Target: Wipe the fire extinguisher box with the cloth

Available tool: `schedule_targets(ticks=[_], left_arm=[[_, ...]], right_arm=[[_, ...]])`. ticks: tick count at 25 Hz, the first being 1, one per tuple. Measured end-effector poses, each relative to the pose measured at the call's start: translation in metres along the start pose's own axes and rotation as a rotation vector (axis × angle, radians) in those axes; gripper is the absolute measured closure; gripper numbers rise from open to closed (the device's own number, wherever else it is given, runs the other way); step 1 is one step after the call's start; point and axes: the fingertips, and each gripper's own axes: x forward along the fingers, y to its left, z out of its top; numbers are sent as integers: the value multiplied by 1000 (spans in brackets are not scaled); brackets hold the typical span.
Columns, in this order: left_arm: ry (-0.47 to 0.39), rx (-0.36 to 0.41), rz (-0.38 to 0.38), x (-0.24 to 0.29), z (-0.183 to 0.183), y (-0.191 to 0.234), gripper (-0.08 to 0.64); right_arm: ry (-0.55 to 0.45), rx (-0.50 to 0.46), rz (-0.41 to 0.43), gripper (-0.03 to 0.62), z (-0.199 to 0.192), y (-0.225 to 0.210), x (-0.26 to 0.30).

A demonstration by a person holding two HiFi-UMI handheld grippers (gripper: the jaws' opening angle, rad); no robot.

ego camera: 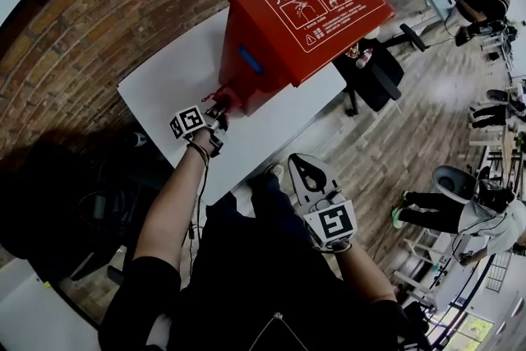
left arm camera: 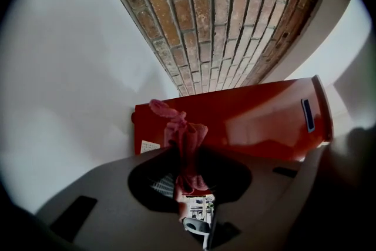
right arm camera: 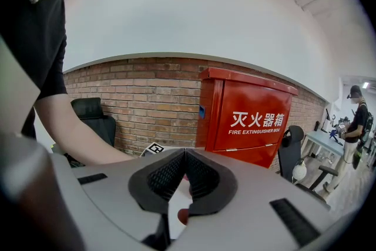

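The person is leaning over the white tabletop (ego camera: 168,82), where the red fire extinguisher box (ego camera: 304,12) is standing against the brick wall (left arm camera: 217,14). The left claw (ego camera: 215,113) is pinching a bunched pinkish cloth (left arm camera: 185,135) and pressing it to the box's side panel, low down near the corner. The right claw (right arm camera: 185,153) is hanging back off the tabletop edge, pressed together on nothing. I am judging the wiping to be under way on that one side. No surface is showing a clear wiped mark, so the sloped lid and the lettered front are probably waiting.
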Motion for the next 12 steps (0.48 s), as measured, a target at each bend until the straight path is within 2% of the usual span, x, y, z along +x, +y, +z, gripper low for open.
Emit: schedule_targets(ticks=[12], left_arm=[[-40,-30,-87,-10,4,-45,448]], right_arm=[[-4,-3,3,572,2,5,-2]])
